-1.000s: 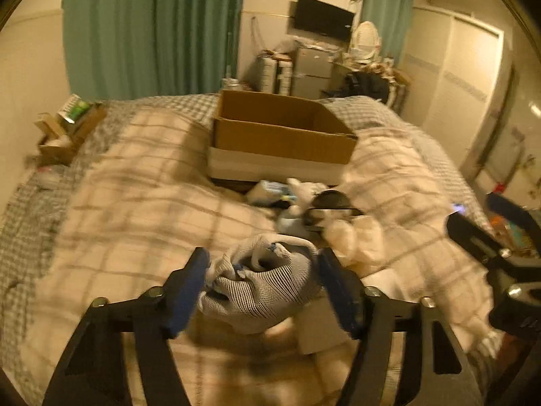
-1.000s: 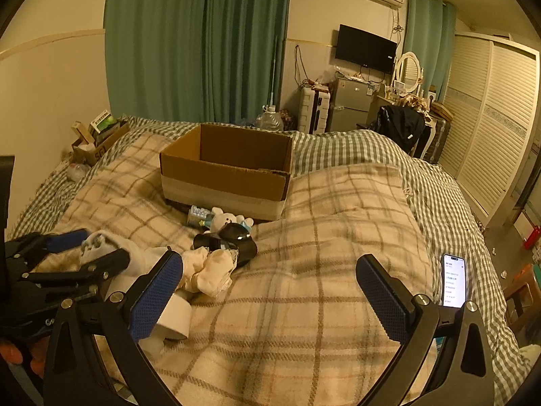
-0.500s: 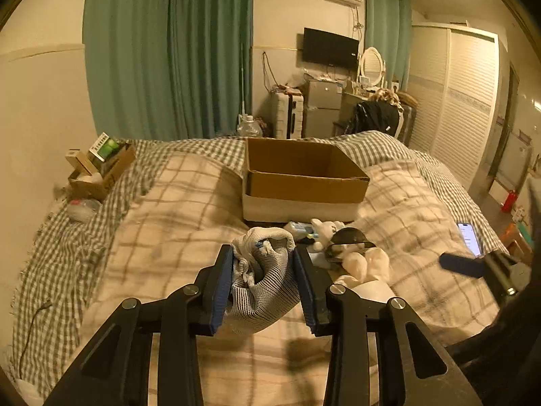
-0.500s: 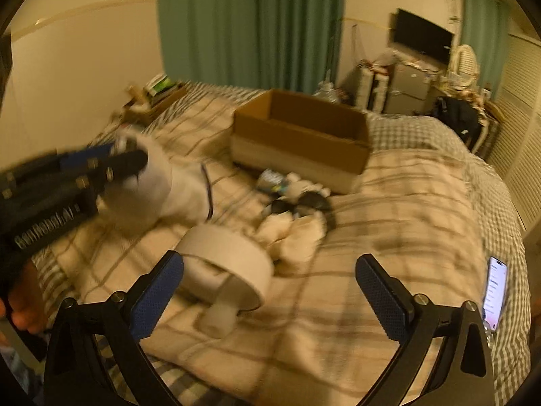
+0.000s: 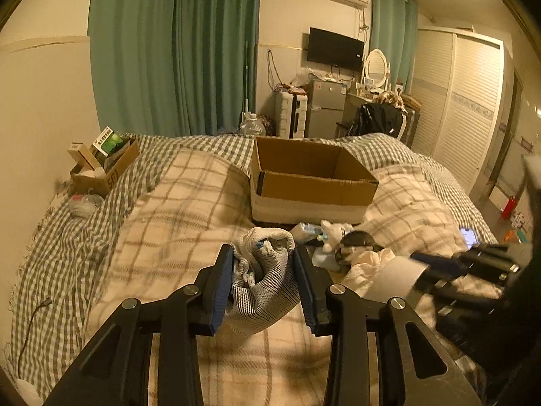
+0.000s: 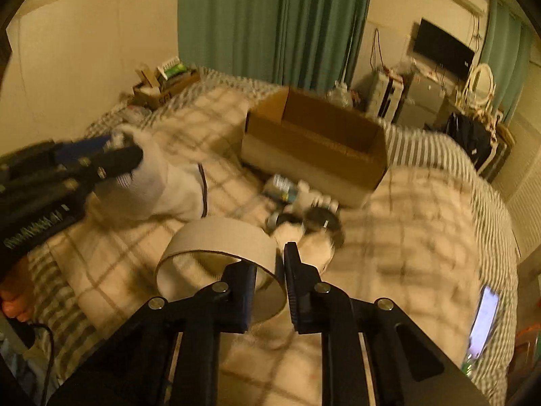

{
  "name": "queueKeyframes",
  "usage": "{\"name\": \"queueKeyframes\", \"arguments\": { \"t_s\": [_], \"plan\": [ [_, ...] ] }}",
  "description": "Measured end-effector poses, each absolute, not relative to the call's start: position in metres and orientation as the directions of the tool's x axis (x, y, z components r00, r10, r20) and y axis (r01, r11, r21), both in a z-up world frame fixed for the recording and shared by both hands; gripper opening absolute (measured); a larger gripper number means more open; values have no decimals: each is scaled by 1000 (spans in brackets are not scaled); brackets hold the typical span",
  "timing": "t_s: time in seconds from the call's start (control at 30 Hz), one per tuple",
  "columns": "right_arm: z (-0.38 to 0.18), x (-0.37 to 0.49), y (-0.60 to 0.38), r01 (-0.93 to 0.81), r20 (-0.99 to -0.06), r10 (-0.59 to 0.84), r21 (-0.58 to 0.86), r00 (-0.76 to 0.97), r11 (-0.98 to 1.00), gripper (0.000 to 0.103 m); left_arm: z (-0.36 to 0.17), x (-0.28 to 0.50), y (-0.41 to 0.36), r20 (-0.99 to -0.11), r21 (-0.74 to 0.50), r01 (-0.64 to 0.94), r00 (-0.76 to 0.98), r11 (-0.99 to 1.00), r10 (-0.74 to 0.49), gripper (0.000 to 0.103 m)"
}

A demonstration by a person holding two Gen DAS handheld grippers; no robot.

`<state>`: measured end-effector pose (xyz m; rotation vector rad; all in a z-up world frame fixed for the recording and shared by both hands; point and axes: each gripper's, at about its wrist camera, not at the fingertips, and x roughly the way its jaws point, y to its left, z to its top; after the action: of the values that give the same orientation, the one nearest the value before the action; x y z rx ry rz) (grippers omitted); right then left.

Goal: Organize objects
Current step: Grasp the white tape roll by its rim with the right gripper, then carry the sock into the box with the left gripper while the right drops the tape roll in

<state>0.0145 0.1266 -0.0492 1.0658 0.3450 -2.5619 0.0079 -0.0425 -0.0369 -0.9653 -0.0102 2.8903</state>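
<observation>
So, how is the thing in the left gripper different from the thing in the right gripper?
The left gripper squeezes a soft, crumpled knit glove from both sides; the right gripper pinches only one wall of a stiff, round white ring. The glove is grey mesh and shapeless; the ring is smooth and hollow. Both are light-coloured and are held over the bed.

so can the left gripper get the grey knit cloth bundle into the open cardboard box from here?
Probably yes. The left gripper is shut on the grey knit cloth bundle, the open cardboard box sits straight ahead with its top unobstructed, and only plaid blanket lies between.
</observation>
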Motion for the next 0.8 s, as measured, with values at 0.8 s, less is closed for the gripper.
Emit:
{"name": "queueKeyframes", "arguments": {
  "t_s": [0.8],
  "plan": [
    [45,-186,167,280,-635,-146,-116,-759,-953,15,51,-180,34,-503,65,-172,-856,-983,116,36]
  ]
}}
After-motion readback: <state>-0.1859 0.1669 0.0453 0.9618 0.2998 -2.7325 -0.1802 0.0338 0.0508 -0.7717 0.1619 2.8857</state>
